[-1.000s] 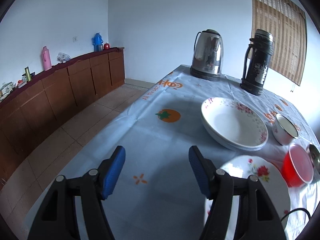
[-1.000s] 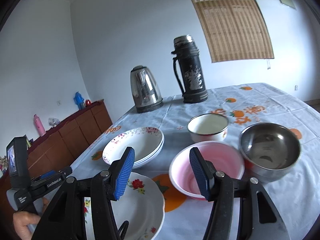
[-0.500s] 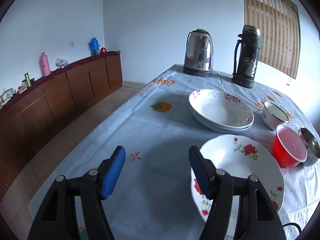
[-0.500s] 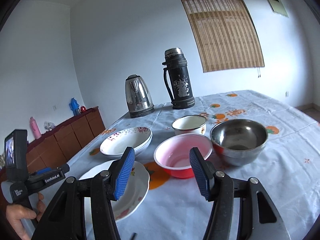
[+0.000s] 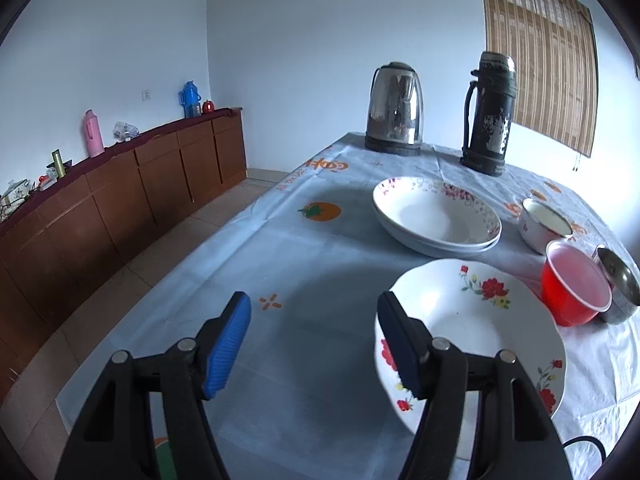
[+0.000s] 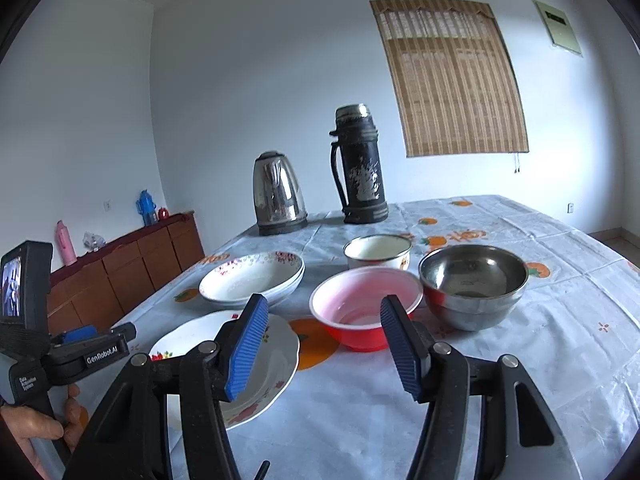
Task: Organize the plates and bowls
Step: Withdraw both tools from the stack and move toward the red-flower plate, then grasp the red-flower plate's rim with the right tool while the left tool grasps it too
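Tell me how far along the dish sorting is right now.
Done: two white floral-rimmed deep plates sit nested. In hand: nothing; the left tongs and right tongs are both open and empty. Left: the white red-flowered plate, red plastic bowl, steel bowl and small white enamel bowl each stand alone.

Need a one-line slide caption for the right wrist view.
Open right gripper above the table, facing a red bowl, steel bowl and flowered plate.

low wrist views, shared floral plate [image 5: 472, 320]
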The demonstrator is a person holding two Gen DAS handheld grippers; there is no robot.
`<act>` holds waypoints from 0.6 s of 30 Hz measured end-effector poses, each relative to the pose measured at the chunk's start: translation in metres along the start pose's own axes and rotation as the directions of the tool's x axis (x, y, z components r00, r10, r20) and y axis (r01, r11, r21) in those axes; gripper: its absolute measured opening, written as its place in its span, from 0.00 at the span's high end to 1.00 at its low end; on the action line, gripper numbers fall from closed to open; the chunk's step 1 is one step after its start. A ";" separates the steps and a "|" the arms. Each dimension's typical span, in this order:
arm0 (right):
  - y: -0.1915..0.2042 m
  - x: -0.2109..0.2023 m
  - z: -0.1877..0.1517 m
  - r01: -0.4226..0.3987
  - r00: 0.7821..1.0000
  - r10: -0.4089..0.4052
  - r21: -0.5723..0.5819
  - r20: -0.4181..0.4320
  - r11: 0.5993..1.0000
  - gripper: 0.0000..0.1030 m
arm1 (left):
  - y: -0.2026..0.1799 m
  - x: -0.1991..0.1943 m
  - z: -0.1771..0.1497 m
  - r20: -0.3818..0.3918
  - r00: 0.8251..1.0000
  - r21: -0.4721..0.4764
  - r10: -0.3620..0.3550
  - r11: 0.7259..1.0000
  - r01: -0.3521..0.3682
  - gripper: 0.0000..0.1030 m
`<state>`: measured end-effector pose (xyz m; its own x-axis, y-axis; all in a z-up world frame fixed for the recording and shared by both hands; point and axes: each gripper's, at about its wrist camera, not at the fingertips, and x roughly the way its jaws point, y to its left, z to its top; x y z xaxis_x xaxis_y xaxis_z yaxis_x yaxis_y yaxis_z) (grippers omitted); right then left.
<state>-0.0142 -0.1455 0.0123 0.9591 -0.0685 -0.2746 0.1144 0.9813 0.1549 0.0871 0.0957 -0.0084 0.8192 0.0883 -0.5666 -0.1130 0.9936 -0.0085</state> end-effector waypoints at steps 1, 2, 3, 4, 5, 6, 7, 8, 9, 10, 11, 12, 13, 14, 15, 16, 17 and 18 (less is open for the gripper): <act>0.000 -0.001 0.000 0.006 1.000 -0.006 -0.002 0.009 1.000 0.41 | 0.000 -0.001 0.000 0.006 1.000 -0.001 0.002 1.000 -0.002 0.35; 0.001 -0.003 0.000 0.010 1.000 -0.010 -0.003 0.016 1.000 0.41 | 0.000 -0.002 0.000 0.016 1.000 -0.001 0.007 1.000 -0.007 0.35; 0.001 -0.003 0.000 0.014 1.000 -0.013 -0.007 0.022 1.000 0.41 | 0.000 -0.002 0.000 0.021 1.000 0.001 0.013 1.000 -0.013 0.35; 0.002 -0.004 0.000 0.015 1.000 -0.015 -0.010 0.023 1.000 0.41 | -0.001 -0.002 -0.001 0.021 1.000 0.006 0.018 1.000 -0.018 0.35; 0.003 -0.003 0.000 0.015 1.000 -0.015 -0.014 0.021 1.000 0.41 | -0.001 -0.001 -0.001 0.018 1.000 0.006 0.016 1.000 -0.016 0.35; 0.003 -0.003 0.000 0.016 1.000 -0.016 -0.016 0.018 1.000 0.40 | -0.002 0.000 -0.001 0.014 1.000 0.004 0.012 1.000 -0.012 0.34; 0.003 -0.002 0.000 0.019 1.000 -0.019 -0.016 0.014 1.000 0.38 | -0.002 0.001 -0.002 0.009 1.000 0.001 0.006 1.000 -0.006 0.34; 0.002 -0.001 0.000 0.023 1.000 -0.023 -0.014 0.006 1.000 0.35 | -0.001 0.002 -0.003 0.006 1.000 0.000 0.007 1.000 -0.007 0.34; 0.002 -0.001 0.000 0.022 1.000 -0.022 -0.010 0.000 1.000 0.33 | -0.002 0.002 -0.003 0.005 1.000 0.003 0.009 1.000 -0.009 0.34; 0.001 -0.001 0.000 0.018 1.000 -0.018 -0.004 -0.006 1.000 0.30 | -0.001 0.004 -0.004 0.002 1.000 0.007 0.014 1.000 -0.014 0.34; 0.000 -0.001 -0.001 0.015 1.000 -0.015 0.001 -0.009 1.000 0.29 | -0.001 0.005 -0.005 -0.002 1.000 0.008 0.016 1.000 -0.016 0.34; -0.001 -0.001 -0.001 0.012 1.000 -0.012 0.005 -0.009 1.000 0.29 | -0.001 0.006 -0.005 -0.008 1.000 0.008 0.016 1.000 -0.016 0.33; -0.002 -0.001 -0.001 0.003 1.000 -0.003 0.009 -0.009 1.000 0.27 | 0.000 0.008 -0.006 -0.016 1.000 0.005 0.014 1.000 -0.014 0.33; -0.002 -0.001 -0.001 -0.002 1.000 0.002 0.010 -0.012 1.000 0.25 | 0.001 0.010 -0.006 -0.027 1.000 -0.002 0.006 1.000 -0.006 0.33; -0.002 0.000 -0.001 0.000 1.000 0.000 0.011 -0.017 1.000 0.24 | 0.003 0.010 -0.006 -0.031 1.000 -0.009 0.000 1.000 0.000 0.33; -0.002 0.001 -0.001 0.003 1.000 -0.003 0.013 -0.022 1.000 0.24 | 0.004 0.010 -0.006 -0.034 0.999 -0.018 -0.005 1.000 0.005 0.33; -0.003 0.002 -0.002 0.005 1.000 -0.004 0.015 -0.027 1.000 0.23 | 0.005 0.011 -0.007 -0.036 0.999 -0.020 -0.007 1.000 0.007 0.33; -0.004 0.003 -0.002 0.004 0.999 -0.003 0.018 -0.034 1.000 0.23 | 0.005 0.011 -0.007 -0.041 0.999 -0.020 -0.014 1.000 0.013 0.32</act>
<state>-0.0118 -0.1489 0.0092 0.9493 -0.0656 -0.3074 0.1230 0.9775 0.1712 0.0919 0.1015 -0.0206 0.7970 0.0719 -0.5997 -0.1139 0.9930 -0.0323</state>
